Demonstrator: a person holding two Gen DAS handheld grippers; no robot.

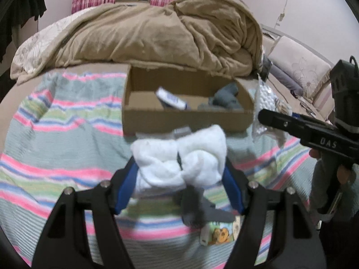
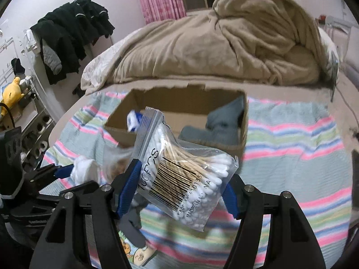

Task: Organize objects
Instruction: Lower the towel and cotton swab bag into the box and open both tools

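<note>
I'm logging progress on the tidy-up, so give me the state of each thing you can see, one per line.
Left gripper: shut on the white rolled cloth, held above the striped blanket.
Right gripper: shut on the clear bag of cotton swabs, lifted.
Brown cardboard box: open, holding grey cloth and a white-and-blue item.
Beige duvet: bunched up behind the box.

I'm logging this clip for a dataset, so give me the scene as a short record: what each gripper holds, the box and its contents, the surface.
left gripper: shut on white cloth, near side of the box
right gripper: shut on swab bag, raised in front of the box
box: open cardboard, on the striped blanket
box contents: grey cloth at right, white-and-blue item left of it
behind box: tan duvet, bunched up
</note>
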